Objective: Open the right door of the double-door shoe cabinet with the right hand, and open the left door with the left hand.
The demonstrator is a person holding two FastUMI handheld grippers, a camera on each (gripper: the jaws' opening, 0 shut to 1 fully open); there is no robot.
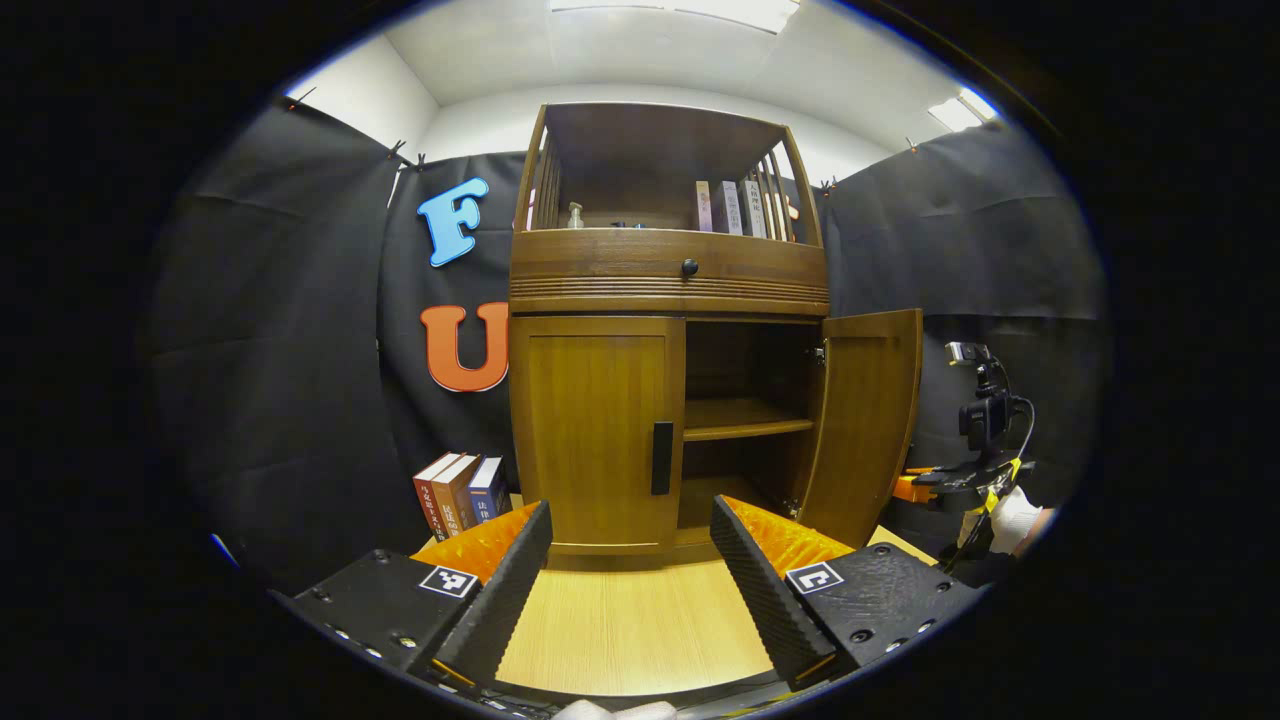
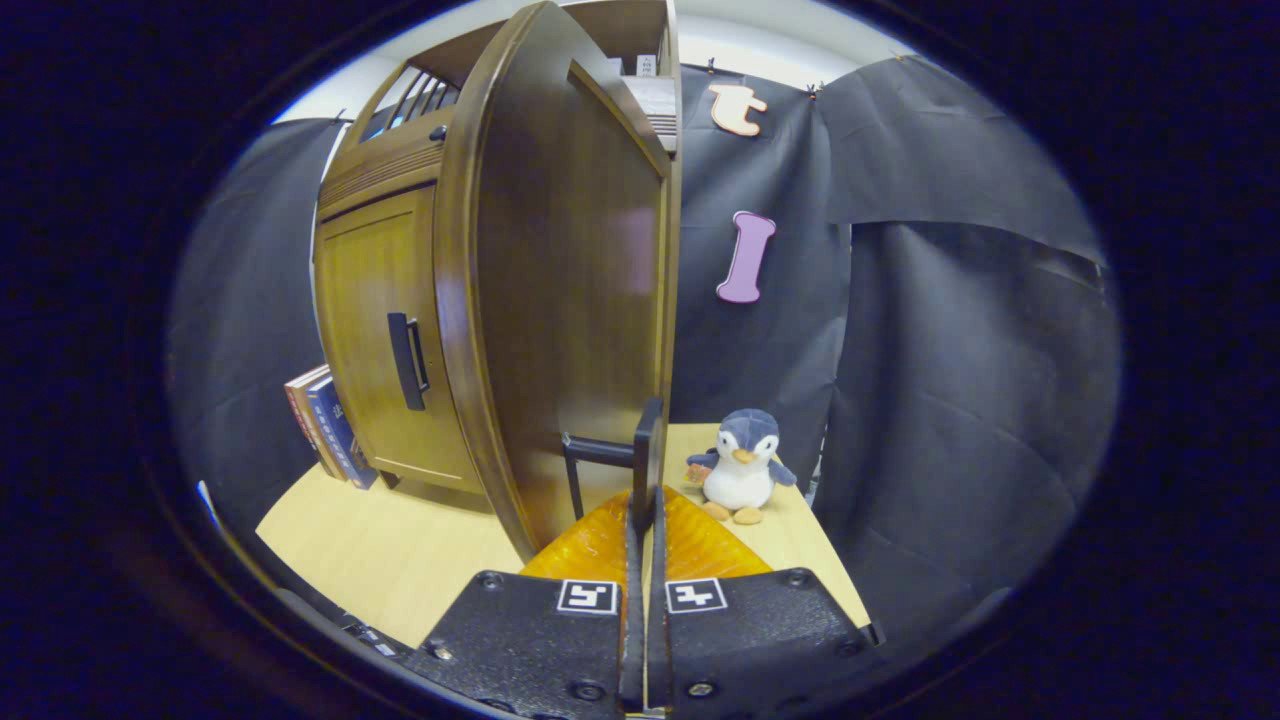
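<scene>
A dark-stained wooden shoe cabinet (image 1: 667,300) stands on a pale wood bench (image 1: 630,620). Its right door (image 1: 865,420) hangs wide open; the right gripper (image 2: 643,500) is clamped on that door's slim black bar handle (image 2: 648,450). The left gripper (image 1: 632,540), fingers spread and empty, faces the closed left door (image 1: 595,430), well short of it. A plush penguin (image 2: 742,466) sits nearby.

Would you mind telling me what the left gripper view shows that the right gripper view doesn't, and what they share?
Left gripper view alone: the cabinet's inner shelf, the upper shelf's books, and the open left hand-held gripper above the table.

Right gripper view alone: a penguin plush, and the right hand-held gripper shut on the right door's handle.

Both: the closed left door with its handle, the open right door, and floor books.
</scene>
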